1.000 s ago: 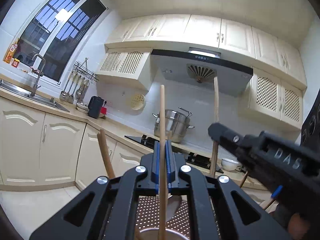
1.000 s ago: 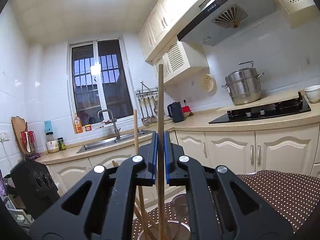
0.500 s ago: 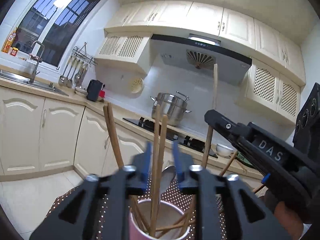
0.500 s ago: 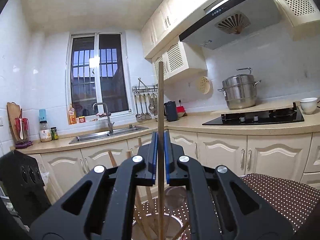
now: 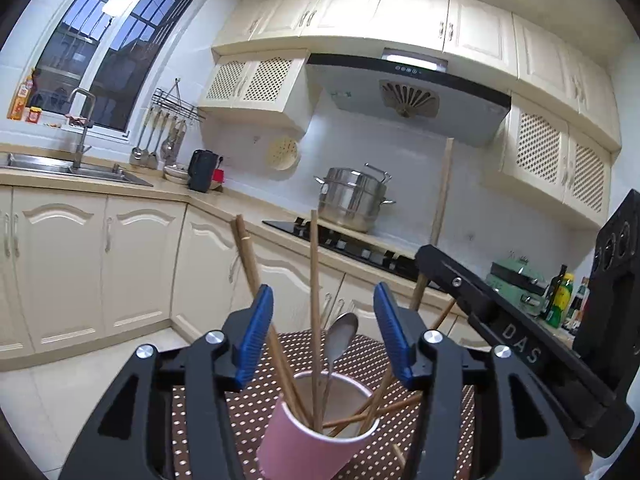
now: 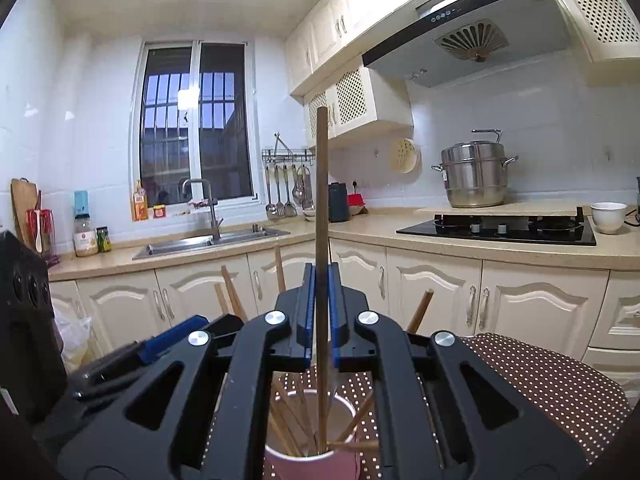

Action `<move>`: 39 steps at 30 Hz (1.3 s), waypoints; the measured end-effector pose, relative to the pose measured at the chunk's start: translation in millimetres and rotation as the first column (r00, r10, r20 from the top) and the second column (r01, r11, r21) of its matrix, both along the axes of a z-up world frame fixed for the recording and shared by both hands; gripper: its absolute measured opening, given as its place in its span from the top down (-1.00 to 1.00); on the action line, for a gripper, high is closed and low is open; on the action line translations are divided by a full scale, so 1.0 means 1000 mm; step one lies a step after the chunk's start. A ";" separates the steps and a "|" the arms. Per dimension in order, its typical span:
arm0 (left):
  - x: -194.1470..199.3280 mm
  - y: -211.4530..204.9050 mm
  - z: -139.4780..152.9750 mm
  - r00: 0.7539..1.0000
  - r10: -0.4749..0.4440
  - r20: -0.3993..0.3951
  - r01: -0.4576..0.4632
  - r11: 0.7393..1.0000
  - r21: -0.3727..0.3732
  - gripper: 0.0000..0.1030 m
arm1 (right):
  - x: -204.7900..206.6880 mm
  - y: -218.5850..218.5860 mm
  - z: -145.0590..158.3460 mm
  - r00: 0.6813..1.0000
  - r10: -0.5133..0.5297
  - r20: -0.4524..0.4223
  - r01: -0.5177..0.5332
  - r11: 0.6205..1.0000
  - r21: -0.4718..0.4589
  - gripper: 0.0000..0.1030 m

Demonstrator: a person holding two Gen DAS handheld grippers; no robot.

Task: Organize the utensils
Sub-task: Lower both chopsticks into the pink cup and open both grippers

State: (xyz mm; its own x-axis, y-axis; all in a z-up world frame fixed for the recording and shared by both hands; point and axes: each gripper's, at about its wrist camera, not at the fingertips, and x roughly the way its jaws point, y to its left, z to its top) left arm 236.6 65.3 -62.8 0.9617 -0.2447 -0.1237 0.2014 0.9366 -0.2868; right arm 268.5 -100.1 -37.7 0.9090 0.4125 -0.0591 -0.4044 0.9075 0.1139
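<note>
Below both of my tools stood the pink cup (image 5: 316, 438), on a brown cloth with white dots (image 5: 236, 412) that covered the worktop. My left hand-held gripper (image 5: 322, 336) hung over the cup with its blue pads (image 5: 254, 336) spread wide, gripping nothing. Between those pads rose a thin wooden chopstick (image 5: 314, 280), upright, its lower end inside the cup and apart from both pads. A metal spoon (image 5: 340, 338) stood in the cup just beside it, bowl upward. A pair of chopsticks (image 5: 250, 256) leaned out toward the left, and more lay tilted across the cup's right side.

My right hand-held gripper (image 6: 320, 312) was clamped on a dark chopstick (image 6: 321, 184), held vertical, its top well above the pads and its lower part reaching down into the cup (image 6: 308, 456). Whether its tip touched the bottom, I could not tell. From the left wrist view this gripper (image 5: 428, 256) came in from the right.

Behind stood a steel steamer pot (image 6: 474, 174) on the counter beside the hob.
</note>
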 end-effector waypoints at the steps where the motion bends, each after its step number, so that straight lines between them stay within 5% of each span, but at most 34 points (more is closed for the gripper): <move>1: -0.001 0.000 0.001 1.000 0.010 -0.006 -0.010 1.000 0.008 -0.02 | -0.002 0.000 0.001 1.000 -0.001 -0.003 0.001 1.000 -0.005 0.86; 28: -0.048 0.016 0.022 0.986 0.094 -0.138 -0.075 0.988 0.136 -0.23 | -0.034 0.013 -0.005 0.989 -0.032 -0.147 0.013 0.992 -0.126 0.84; 39: -0.061 0.014 0.031 0.987 0.098 -0.129 -0.077 0.985 0.154 -0.25 | -0.045 0.008 0.000 0.988 -0.038 -0.147 0.021 0.994 -0.111 0.84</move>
